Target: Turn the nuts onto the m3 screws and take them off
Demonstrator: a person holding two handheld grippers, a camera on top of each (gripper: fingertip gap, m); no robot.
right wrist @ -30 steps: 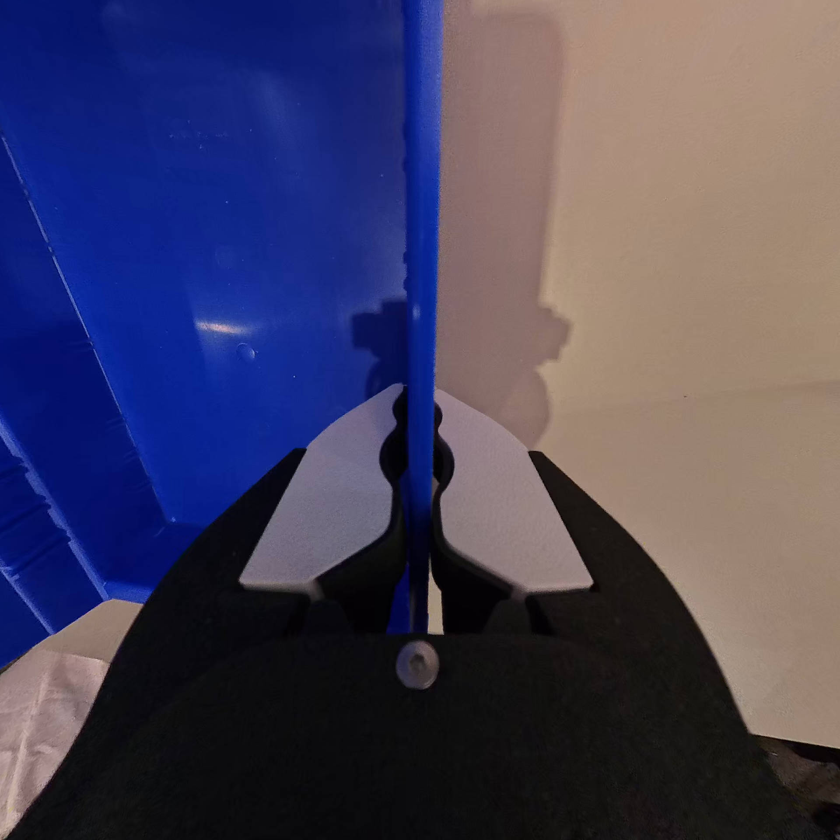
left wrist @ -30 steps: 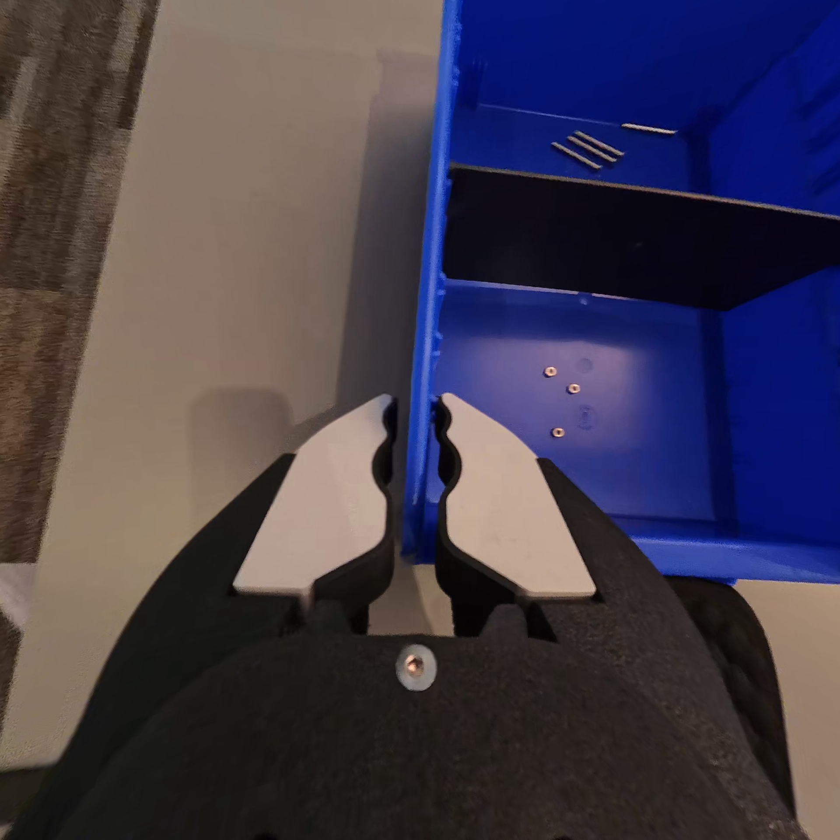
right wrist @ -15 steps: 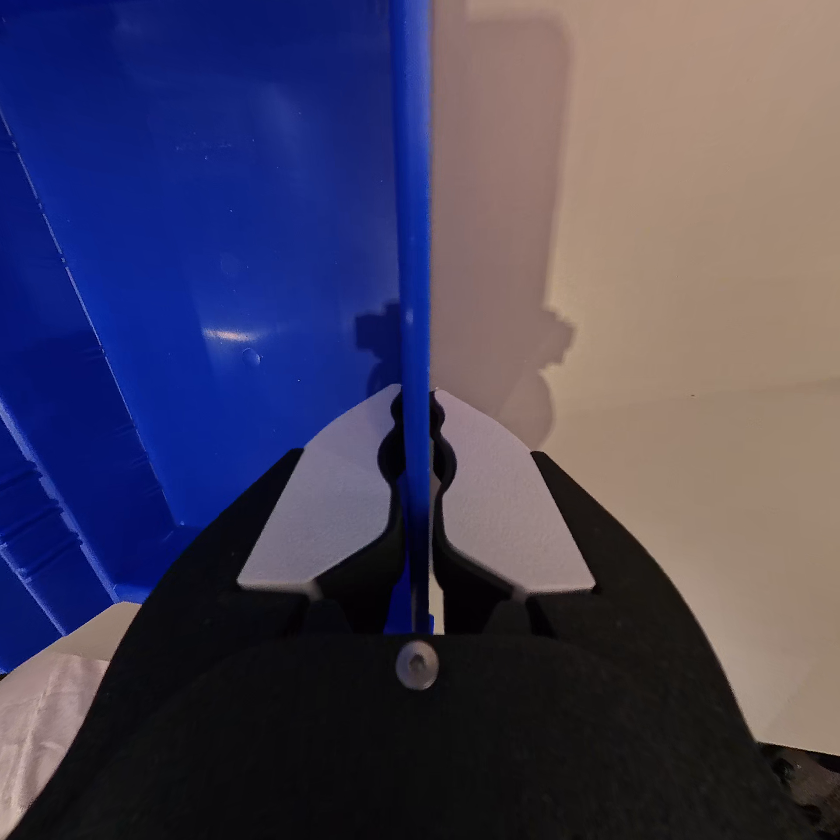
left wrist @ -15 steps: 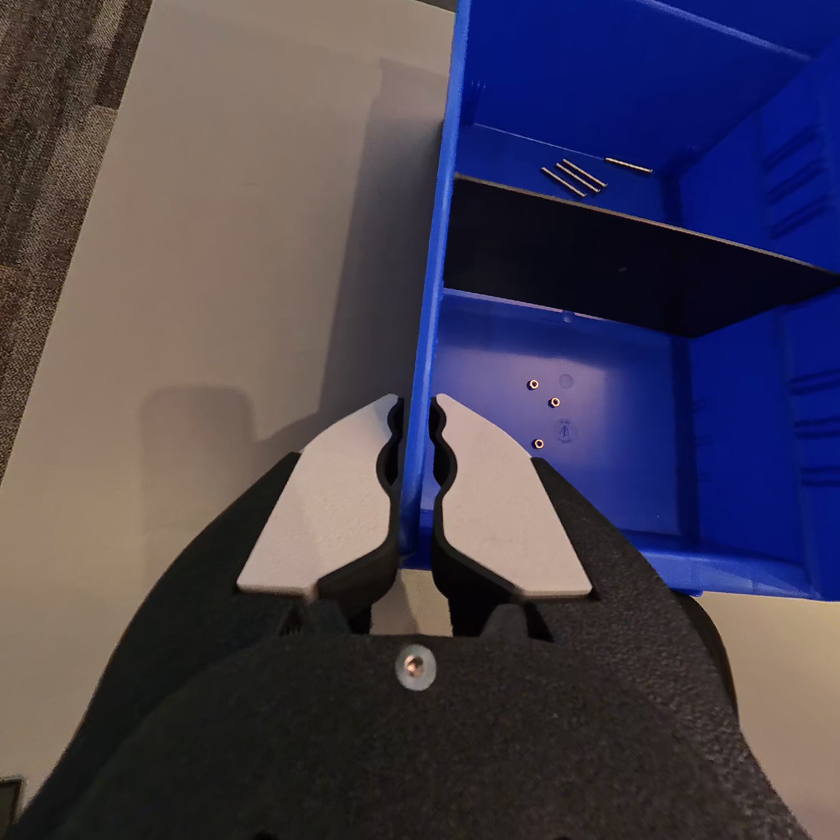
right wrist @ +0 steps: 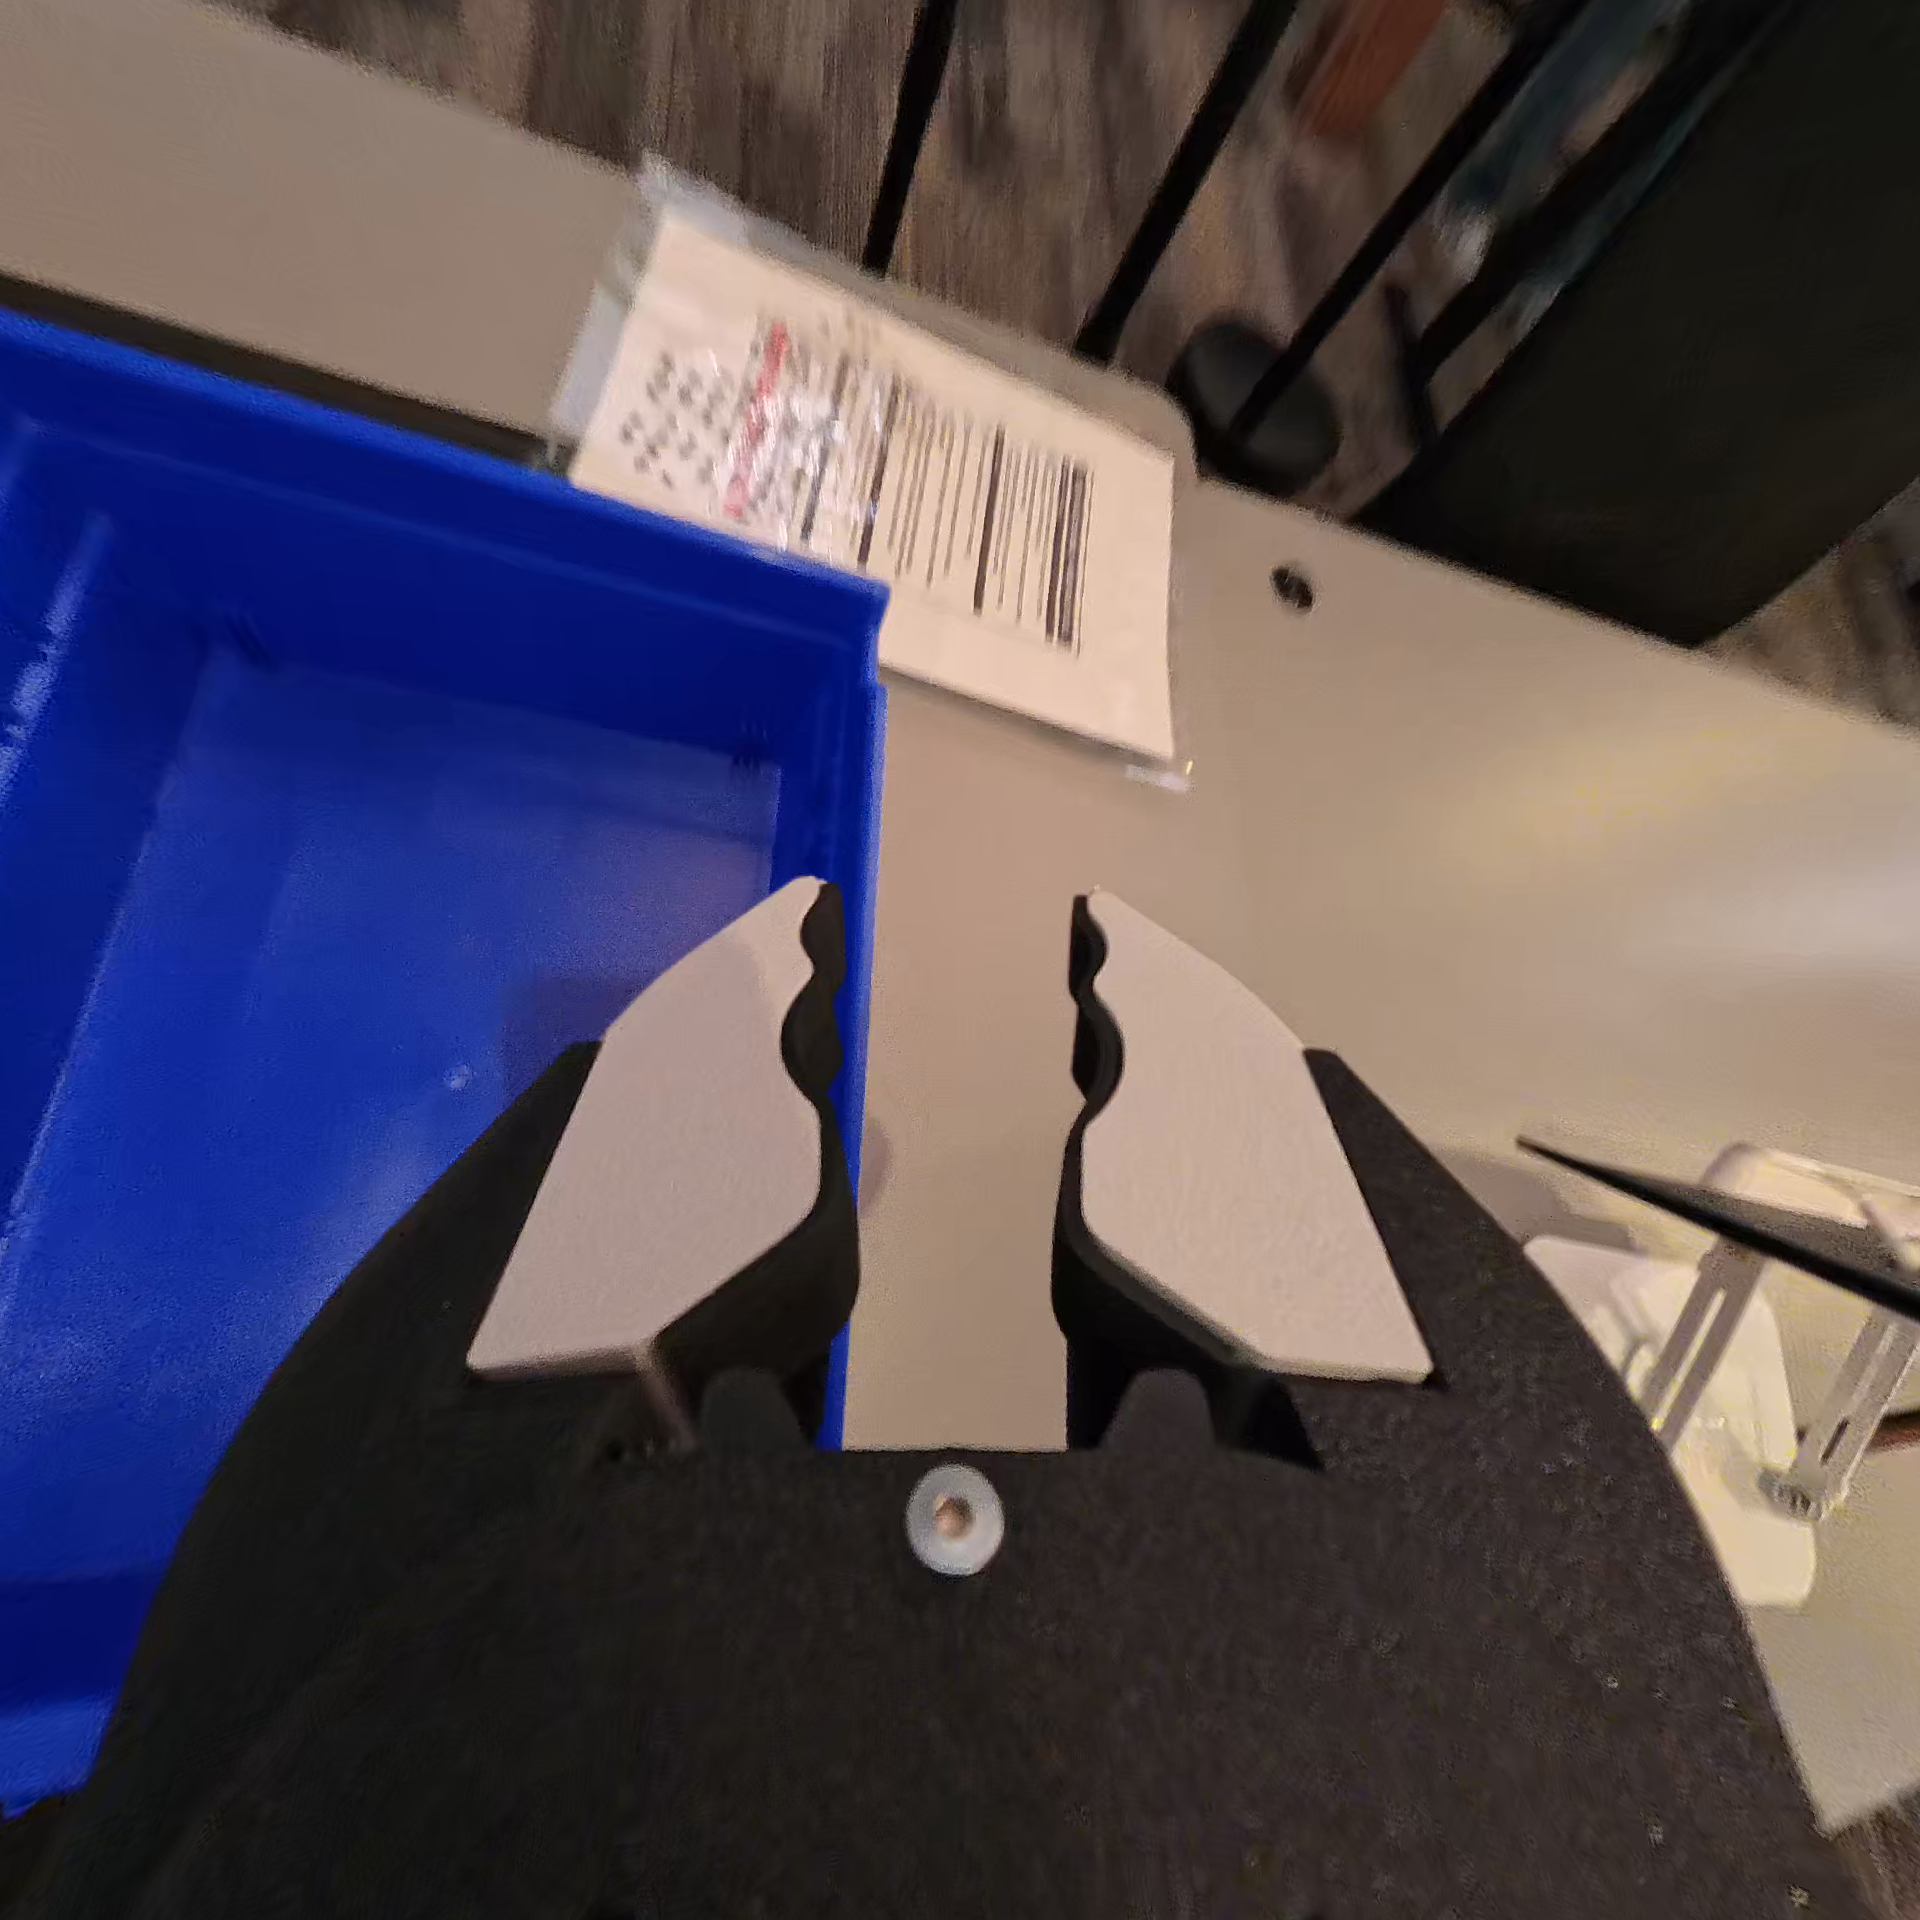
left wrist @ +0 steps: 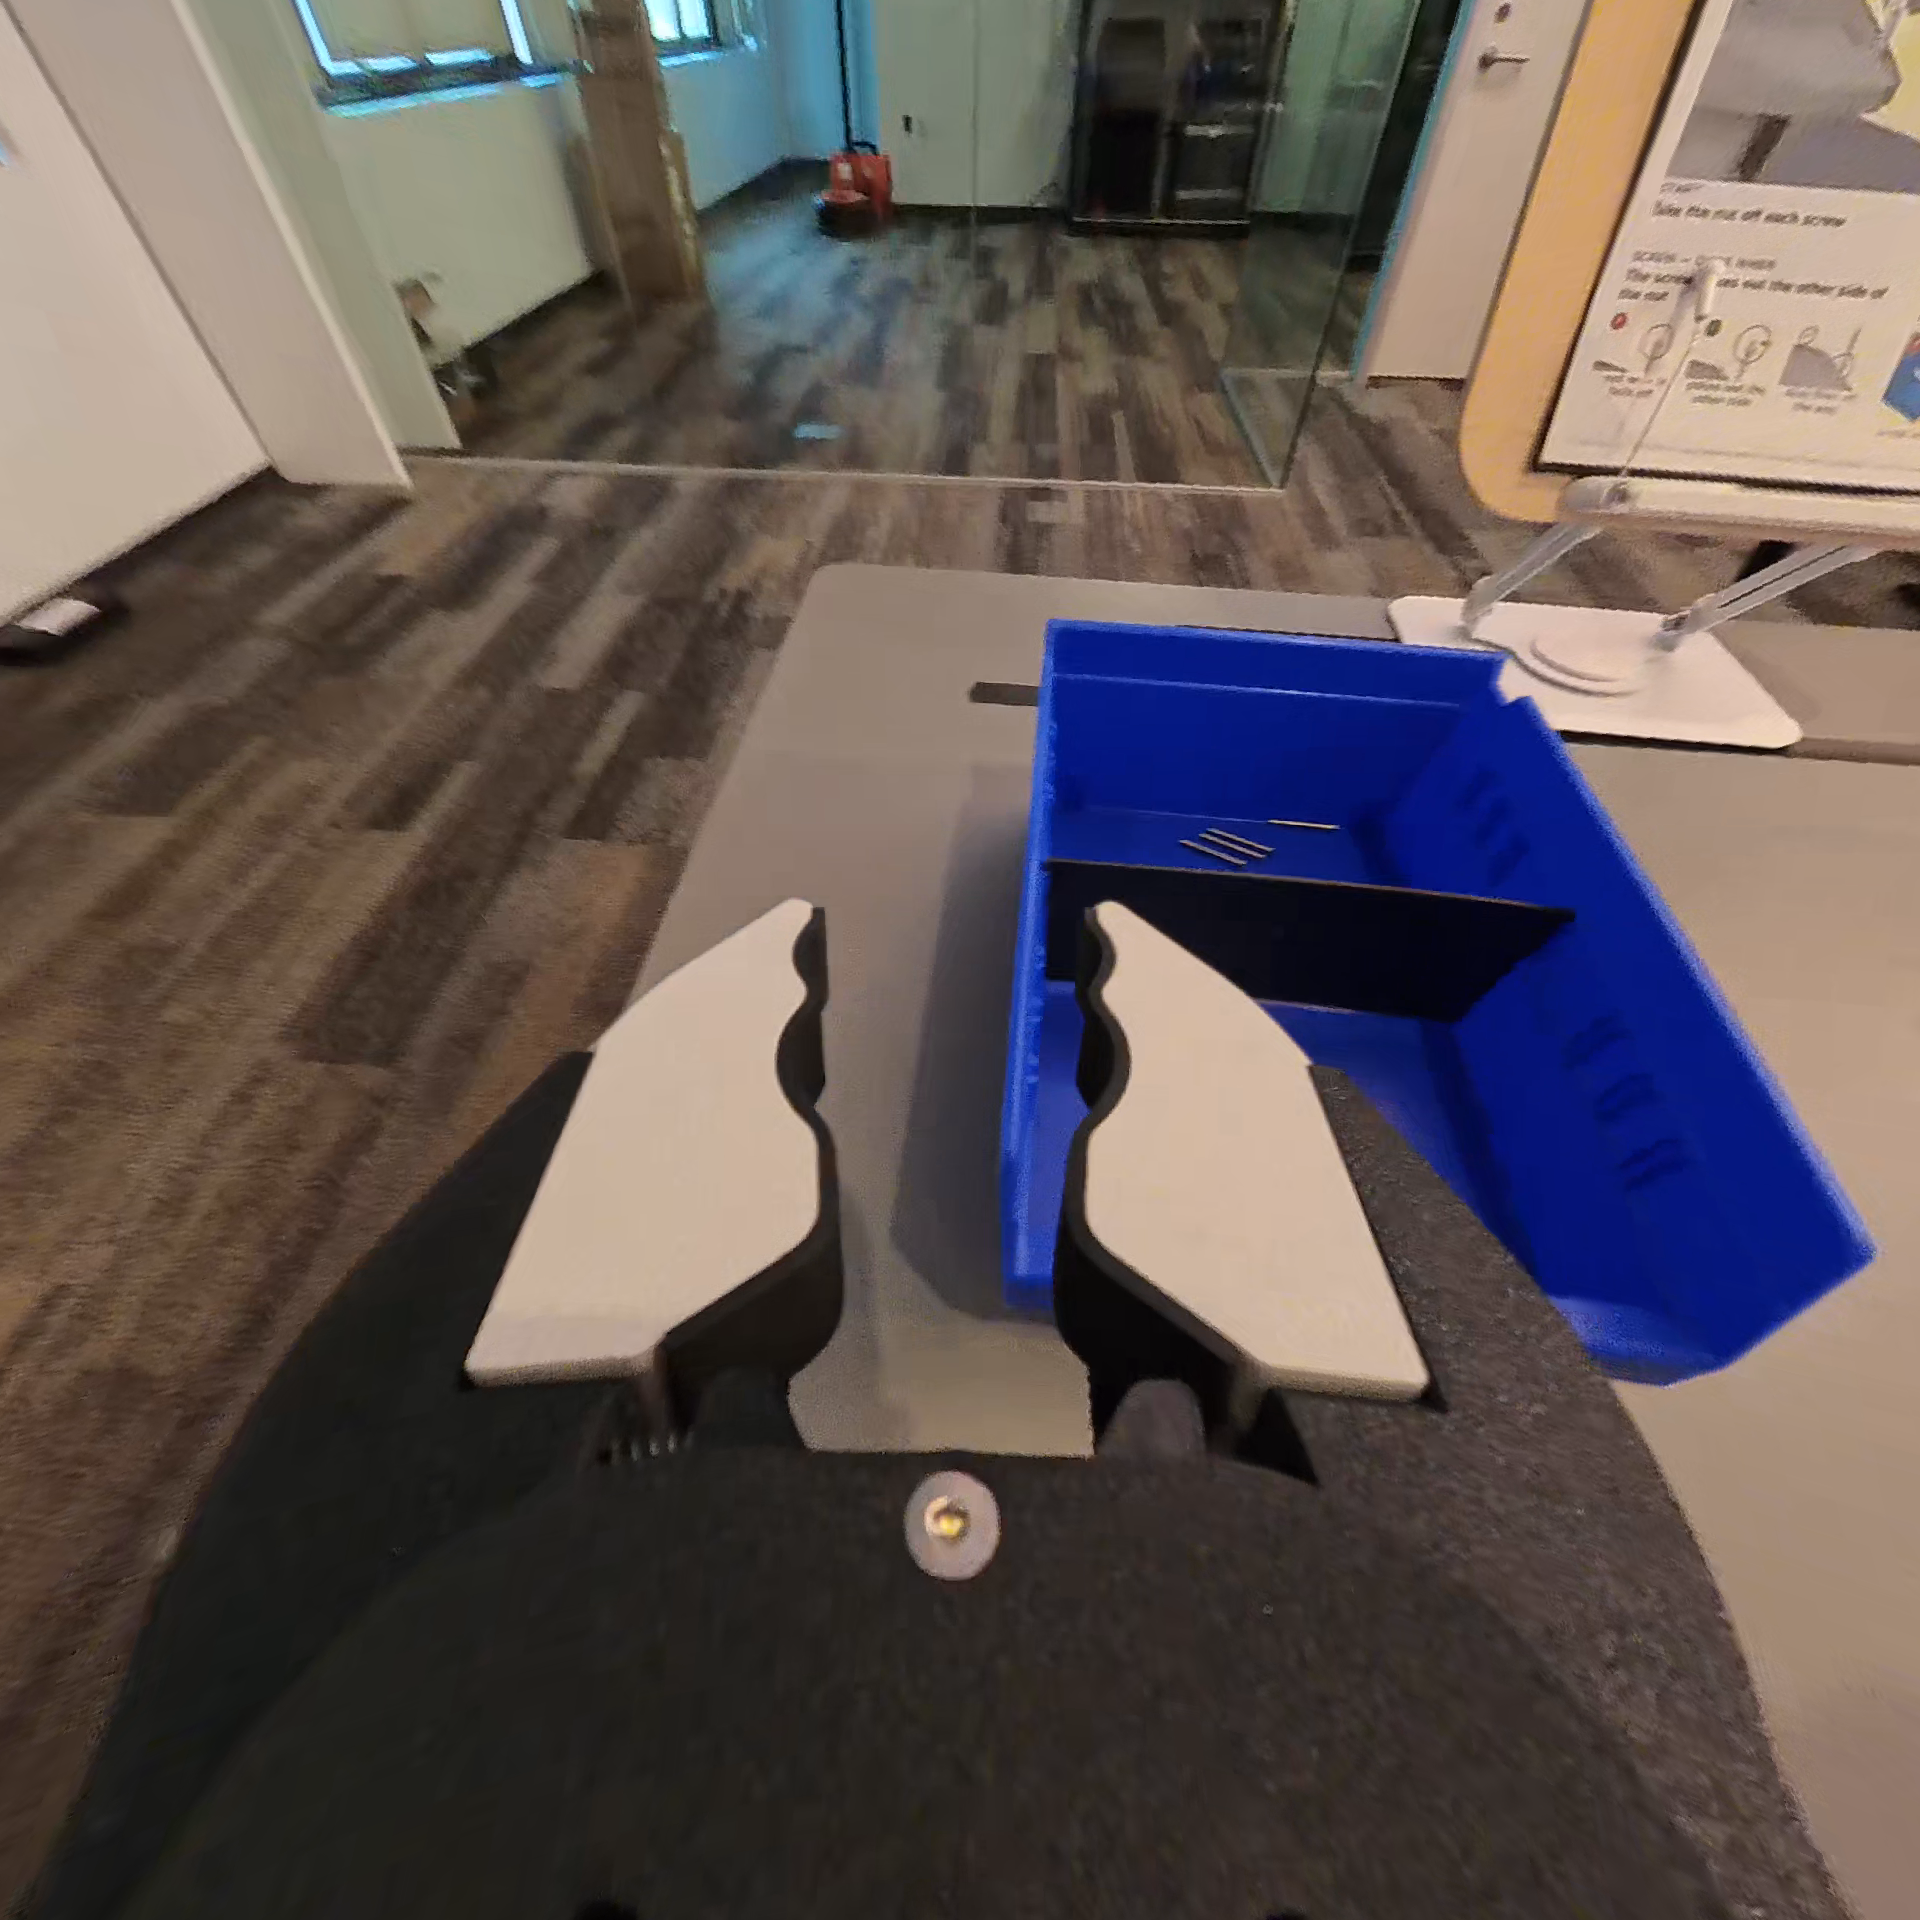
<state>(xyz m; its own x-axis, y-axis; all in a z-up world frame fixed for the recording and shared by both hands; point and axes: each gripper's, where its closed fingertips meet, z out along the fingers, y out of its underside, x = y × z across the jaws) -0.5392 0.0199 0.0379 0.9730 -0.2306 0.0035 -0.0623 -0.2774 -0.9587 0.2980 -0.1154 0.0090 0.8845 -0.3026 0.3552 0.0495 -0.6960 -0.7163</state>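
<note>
Blue bin (left wrist: 1538, 1091) sits on the grey bench (left wrist: 883, 727), screws (left wrist: 1226, 844) in its far compartment; left gripper (left wrist: 951, 914) and right gripper (right wrist: 951, 904) hover beside it, jaws released, grasping nothing.

Dim, warm indoor light with daylight from far windows (left wrist: 416, 52); wide-angle bending at edges, right view motion-blurred.

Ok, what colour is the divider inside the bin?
Black. The divider crosses the blue bin, clearest in the left wrist view.
</note>
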